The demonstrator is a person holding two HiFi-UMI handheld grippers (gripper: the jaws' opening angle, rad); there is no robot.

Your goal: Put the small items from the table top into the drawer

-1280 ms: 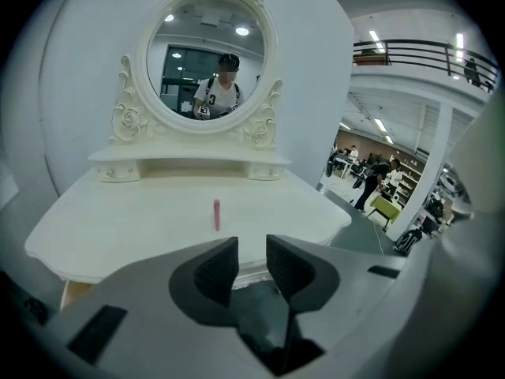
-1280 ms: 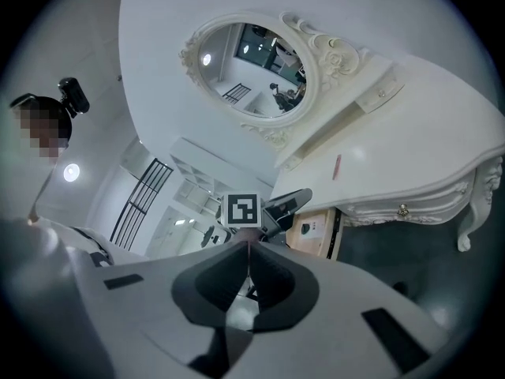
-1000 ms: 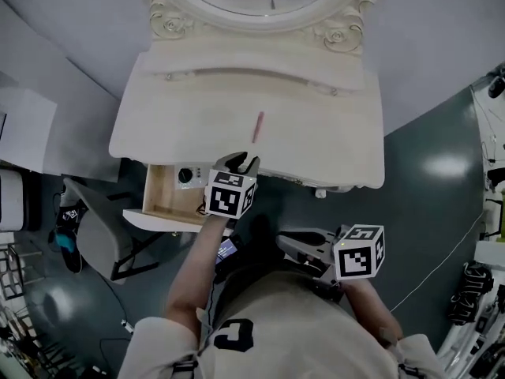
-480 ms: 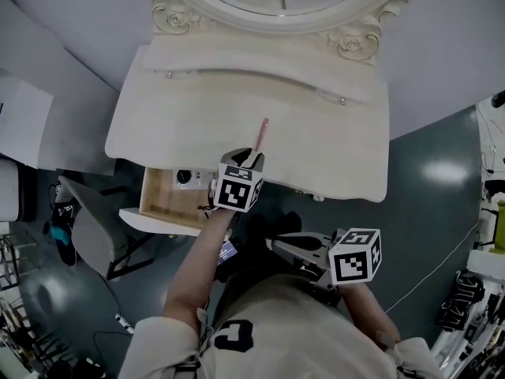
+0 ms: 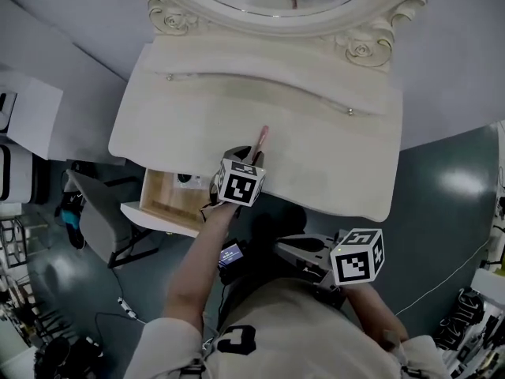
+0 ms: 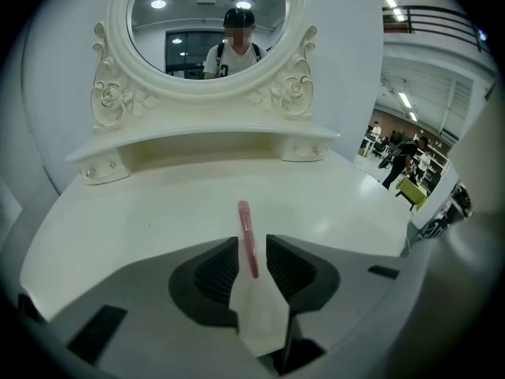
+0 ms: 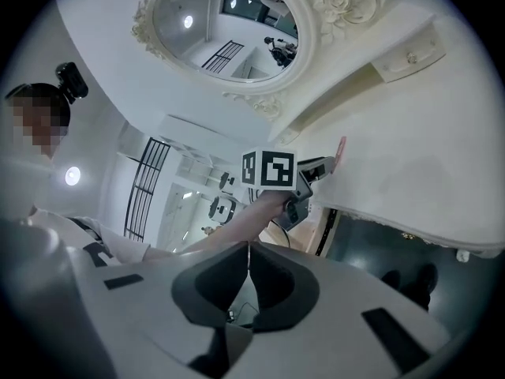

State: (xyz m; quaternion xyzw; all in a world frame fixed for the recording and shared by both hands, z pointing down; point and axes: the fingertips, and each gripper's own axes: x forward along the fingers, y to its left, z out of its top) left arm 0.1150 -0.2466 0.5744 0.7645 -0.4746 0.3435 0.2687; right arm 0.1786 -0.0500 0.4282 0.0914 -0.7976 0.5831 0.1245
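Over the front edge of the pale table [image 5: 316, 133], in the head view, we see the left gripper [image 5: 252, 155] with a pink stick [image 5: 262, 137] between its jaws, the stick reaching up and back over the table top. The only print we can make out is the black-and-white square pattern on each marker cube [image 5: 239, 185] and a dark mark shaped like a C on the shirt [image 5: 237, 339]. The drawer [image 5: 158, 205] stands pulled out below the table's left front edge, its top open, just left of and below the left gripper. The right gripper [image 5: 282, 248] hangs close to the body over the dark floor [image 5: 442, 188], well apart from the table edge. From the left gripper view, we find the jaws clamped on the pink stick [image 6: 246, 235] where it meets a white wrapper [image 6: 256, 314], which runs back between the pads; ahead lies a broad stretch of table top up to a low shelf [image 6: 197, 144] under the oval mirror [image 6: 209, 22]. From the right gripper view, we see this gripper's own jaws pressed together with nothing between them, and beyond them the left gripper [image 7: 317, 169] at the table's scalloped front edge, the drawer [image 7: 321, 229] a narrow wooden strip just beneath it.
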